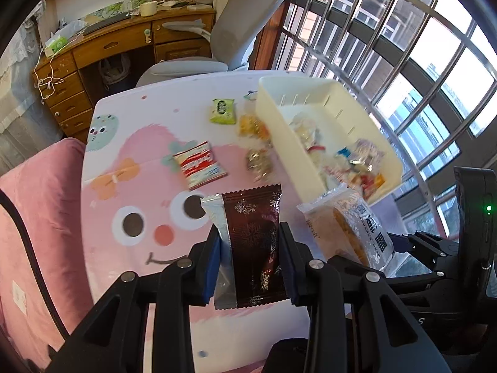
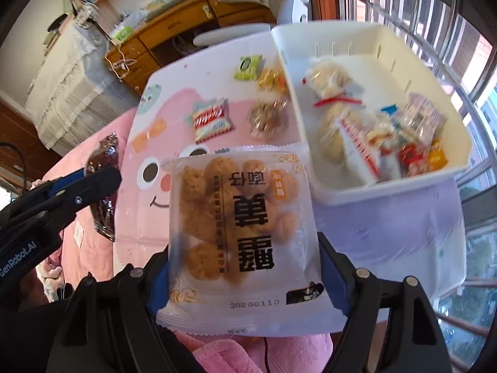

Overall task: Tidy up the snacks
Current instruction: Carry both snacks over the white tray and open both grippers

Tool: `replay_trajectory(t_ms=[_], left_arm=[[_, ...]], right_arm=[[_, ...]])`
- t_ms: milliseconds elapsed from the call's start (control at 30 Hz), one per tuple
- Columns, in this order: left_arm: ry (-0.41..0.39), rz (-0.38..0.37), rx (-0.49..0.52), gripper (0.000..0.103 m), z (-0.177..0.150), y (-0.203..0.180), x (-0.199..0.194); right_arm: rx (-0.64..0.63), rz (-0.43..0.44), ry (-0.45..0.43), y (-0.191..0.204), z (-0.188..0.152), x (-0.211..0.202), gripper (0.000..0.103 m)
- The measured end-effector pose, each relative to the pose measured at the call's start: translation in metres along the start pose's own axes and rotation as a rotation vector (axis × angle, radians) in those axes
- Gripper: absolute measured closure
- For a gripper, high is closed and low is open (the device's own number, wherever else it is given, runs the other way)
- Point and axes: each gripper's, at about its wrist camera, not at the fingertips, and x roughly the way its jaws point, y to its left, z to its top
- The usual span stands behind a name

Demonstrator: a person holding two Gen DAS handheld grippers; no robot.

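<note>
My left gripper (image 1: 250, 261) is shut on a dark brown snowflake-print snack packet (image 1: 253, 242), held above the pink cartoon table (image 1: 130, 161). My right gripper (image 2: 245, 279) is shut on a wide clear packet of golden fried balls (image 2: 239, 227), also seen at the right of the left wrist view as the clear packet (image 1: 344, 230). The cream plastic bin (image 2: 385, 183) at the back right holds several wrapped snacks. On the table lie a red-and-white packet (image 1: 198, 164), a green packet (image 1: 222, 111), an orange candy bag (image 1: 253, 127) and a brown nut bag (image 1: 259, 163).
A pink blanket (image 1: 37, 205) covers the left side. Behind the table stand a grey office chair (image 1: 236, 31) and a wooden desk (image 1: 108, 49). A barred window (image 1: 419, 62) runs along the right, just behind the bin.
</note>
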Motion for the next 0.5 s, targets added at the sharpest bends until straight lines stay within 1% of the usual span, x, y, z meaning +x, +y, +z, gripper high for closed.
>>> replay_trajectory(t_ms=[200,500], left_arm=[[-0.056,-0.002,-0.017,0.070,0.019,-0.042,0.005],[-0.095,0.008,-0.023,0.070,0.044,-0.105,0.033]], right_arm=[[-0.055,0.014,-0.041,-0.039,0.022,-0.020,0.023],[-0.115,0.013,-0.078,-0.100,0.055,-0.037,0.023]])
